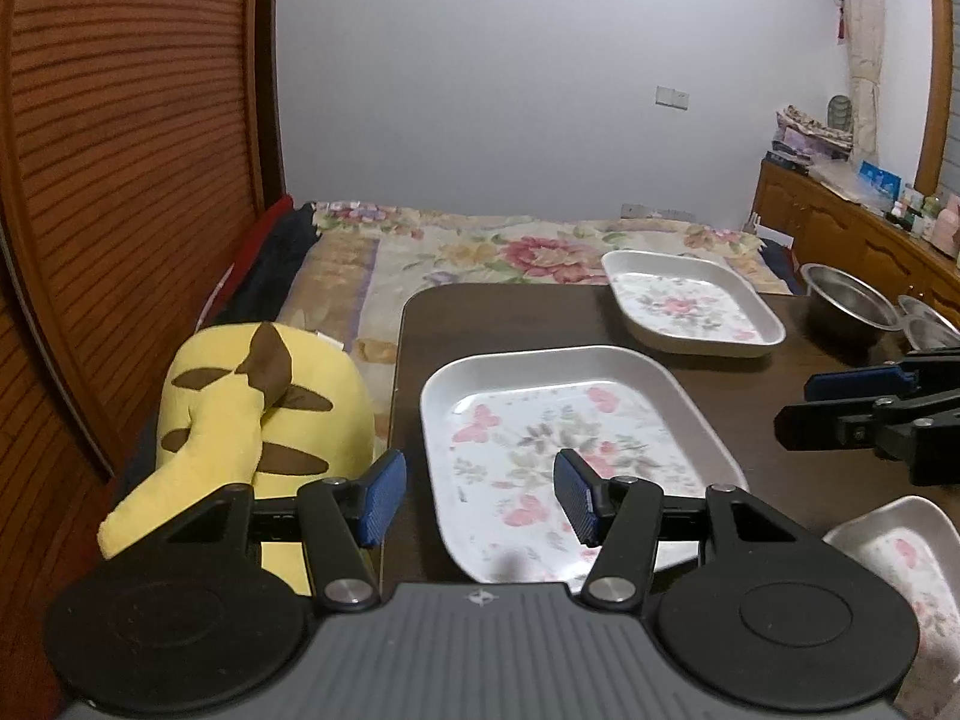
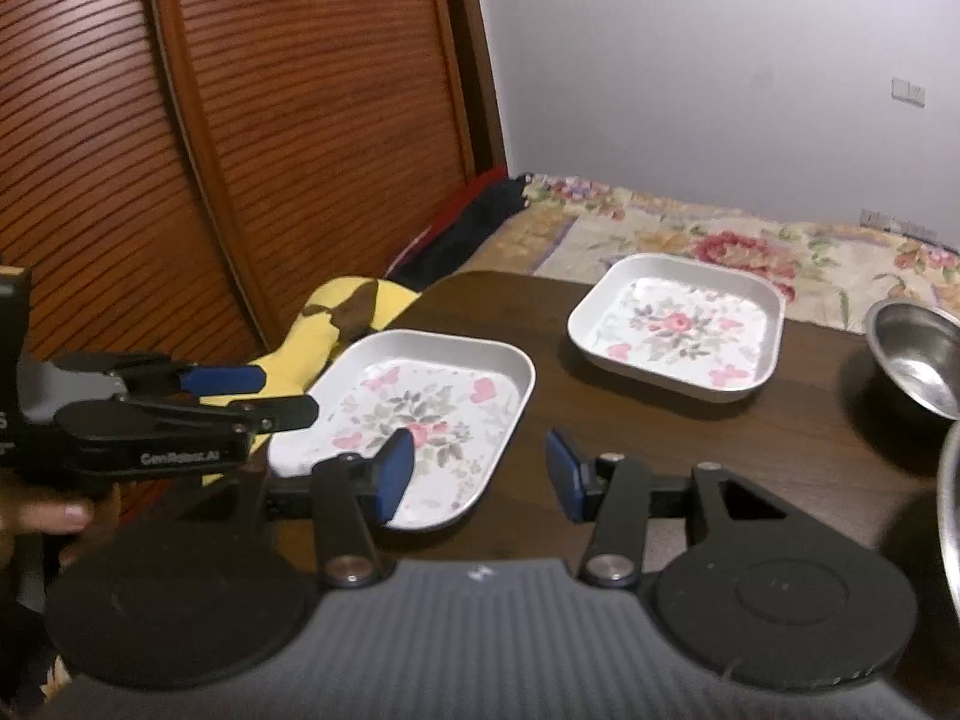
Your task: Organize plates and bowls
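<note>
Grippers both tilt down over the dark table [image 1: 780,480]: the left gripper [image 1: 480,495] hangs above the big tray [image 1: 540,420] with jaws apart and empty; the right gripper [image 2: 480,471] hovers just beside that tray, jaws parted, holding nothing. A yellow plush [image 1: 240,420] lies off the table's left edge. Three floral trays show: big, square tray [image 1: 690,306] farther back, and a third tray [image 1: 900,552] near. Two steel bowls [image 1: 846,300] stand at the right.
</note>
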Demonstrator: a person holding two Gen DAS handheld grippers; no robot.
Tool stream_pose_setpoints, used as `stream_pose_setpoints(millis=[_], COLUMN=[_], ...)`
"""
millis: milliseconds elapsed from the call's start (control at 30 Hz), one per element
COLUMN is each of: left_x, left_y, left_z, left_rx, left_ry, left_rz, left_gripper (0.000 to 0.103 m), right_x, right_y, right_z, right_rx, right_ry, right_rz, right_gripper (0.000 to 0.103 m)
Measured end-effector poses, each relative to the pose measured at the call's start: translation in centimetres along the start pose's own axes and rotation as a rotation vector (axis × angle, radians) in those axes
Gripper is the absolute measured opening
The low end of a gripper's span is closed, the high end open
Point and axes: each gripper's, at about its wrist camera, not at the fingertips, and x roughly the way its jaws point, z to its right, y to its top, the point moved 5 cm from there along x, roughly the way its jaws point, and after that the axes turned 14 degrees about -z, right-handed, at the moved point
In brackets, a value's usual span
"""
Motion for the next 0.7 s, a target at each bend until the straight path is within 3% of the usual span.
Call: stream_pose_setpoints(millis=[367,700], left_x=[3.0,3.6], left_y=[0.2,0.1], left_z=[-1.7,-2.4], left_rx=[-0.023,-0.042], left_ry=[-0.036,-0.063], left_rz=[-0.037,-0.041], left_gripper=[0.046,0.035], right_x=[4.5,6.1], right_y=[1.4,1.7], right_z=[0.7,0.7], right_rx=[0.019,0.006], right_ry=[-0.003,-0.007], right_rz=[-0.093,-0.123], right_gripper=[0.049,0.040])
